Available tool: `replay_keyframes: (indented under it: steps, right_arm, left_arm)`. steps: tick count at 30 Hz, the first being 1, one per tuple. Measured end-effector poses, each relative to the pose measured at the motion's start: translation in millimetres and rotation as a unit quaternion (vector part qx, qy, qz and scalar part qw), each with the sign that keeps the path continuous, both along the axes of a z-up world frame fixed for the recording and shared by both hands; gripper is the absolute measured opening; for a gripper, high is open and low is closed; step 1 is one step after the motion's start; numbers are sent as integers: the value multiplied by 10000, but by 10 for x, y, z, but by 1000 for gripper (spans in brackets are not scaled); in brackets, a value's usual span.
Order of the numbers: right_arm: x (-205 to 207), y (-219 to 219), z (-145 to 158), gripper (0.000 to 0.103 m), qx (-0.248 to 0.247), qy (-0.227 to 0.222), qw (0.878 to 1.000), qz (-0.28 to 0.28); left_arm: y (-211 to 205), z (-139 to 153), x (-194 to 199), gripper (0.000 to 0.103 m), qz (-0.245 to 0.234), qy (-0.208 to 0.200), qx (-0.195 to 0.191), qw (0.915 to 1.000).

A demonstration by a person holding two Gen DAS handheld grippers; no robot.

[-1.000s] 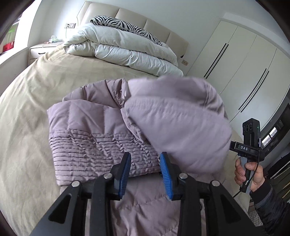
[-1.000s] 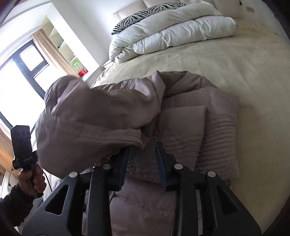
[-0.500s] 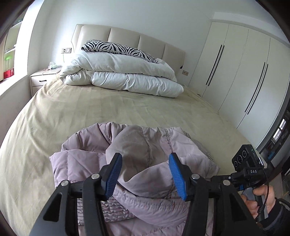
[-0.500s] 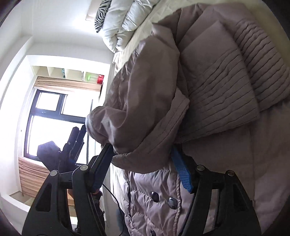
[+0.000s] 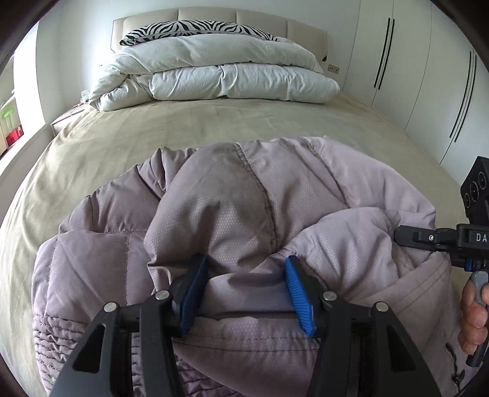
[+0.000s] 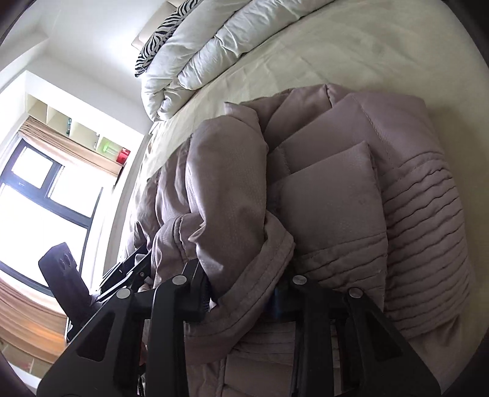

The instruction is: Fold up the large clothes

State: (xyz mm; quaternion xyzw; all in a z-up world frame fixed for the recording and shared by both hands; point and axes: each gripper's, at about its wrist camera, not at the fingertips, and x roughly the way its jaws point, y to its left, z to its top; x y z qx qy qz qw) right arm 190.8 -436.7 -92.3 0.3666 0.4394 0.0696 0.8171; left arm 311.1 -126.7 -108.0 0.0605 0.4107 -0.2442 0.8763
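Note:
A mauve padded jacket [image 5: 244, 207] lies folded on the beige bed sheet [image 5: 183, 128], its hood flopped over the top. My left gripper [image 5: 246, 293] is pushed down into the hood, jaws apart, with a bulge of fabric between the blue pads [image 5: 298, 296]. In the right wrist view the same jacket [image 6: 351, 213] fills the middle. My right gripper [image 6: 241, 296] is closing, and the hood's stitched rim [image 6: 259, 274] fills the gap between its jaws. The right gripper [image 5: 406, 236] also shows at the jacket's right edge, held by a hand [image 5: 473, 317].
A folded white duvet [image 5: 220, 70] and a zebra pillow [image 5: 195, 29] sit at the headboard. White wardrobe doors [image 5: 428, 76] line the right side. A window [image 6: 36, 195] and wall shelves [image 6: 76, 122] stand beyond the bed's left side. Bare sheet lies between jacket and duvet.
The hood, lifted a second ago, has come down onto the folded jacket. My left gripper widened and dropped into it. My right gripper rolled, opened, then closed on the hood's rim.

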Motion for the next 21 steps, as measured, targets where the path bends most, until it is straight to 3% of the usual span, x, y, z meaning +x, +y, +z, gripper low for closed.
replay_keyframes:
  steps: [3,6,10,12,16,19,21]
  right_arm:
    - [-70,43,91,31,-188,-32,9996,228]
    - [-174,-3,353,46,-458,61,9989,-10]
    - [-364,11,950,46,-1279,-716,9888,-279]
    - [-299,209,1100,46,-1685,-863,9819,20]
    - [102,625,888,45,-2318,-564,9690,645]
    - [282,761,440,45,-3313,-91,9397,846]
    - [281,767,256,45,-3495,-309,9321,899]
  left_arm:
    - [85,-45,57,58,-41,176,-240,9995]
    - [106,-27,51,58,-54,207,-234,9995]
    - [115,-43,59,57,-6,220,-342,9992]
    - [117,-52,60,57,12,214,-367,9991]
    - [134,-67,36,57,10,179,-420,9990]
    - [136,-103,26,57,-2,134,-415,9990]
    - [116,-120,17,57,3,80,-361,9993]
